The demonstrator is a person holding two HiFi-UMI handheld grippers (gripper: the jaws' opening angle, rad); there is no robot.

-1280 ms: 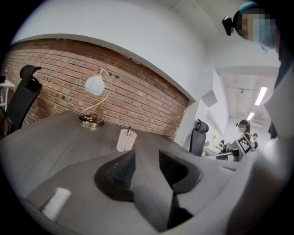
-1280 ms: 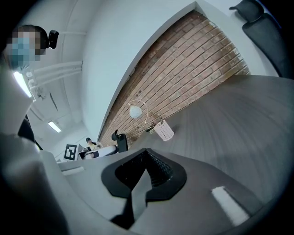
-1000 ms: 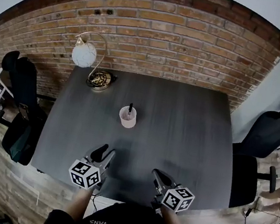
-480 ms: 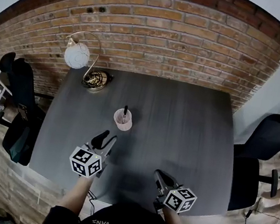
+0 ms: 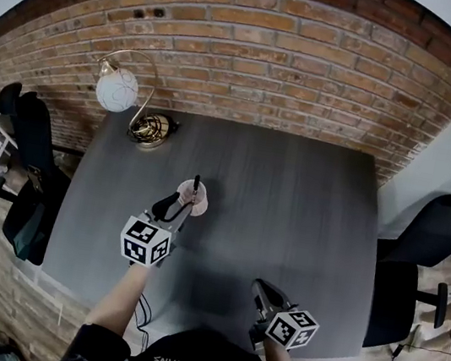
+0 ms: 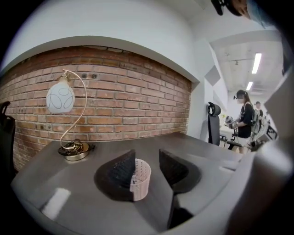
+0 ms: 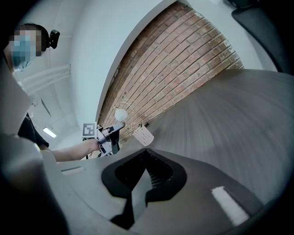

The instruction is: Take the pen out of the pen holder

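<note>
Perforated plastic pen holder [image 6: 141,176], matt table [image 5: 290,203]

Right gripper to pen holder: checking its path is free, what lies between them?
Only bare table, shown in the head view, separates the right gripper from the pen holder; the left gripper is beside it, off that line.

Pen [image 5: 196,184] in pen holder [image 5: 197,201], lamp [image 5: 118,90] behind-left
</note>
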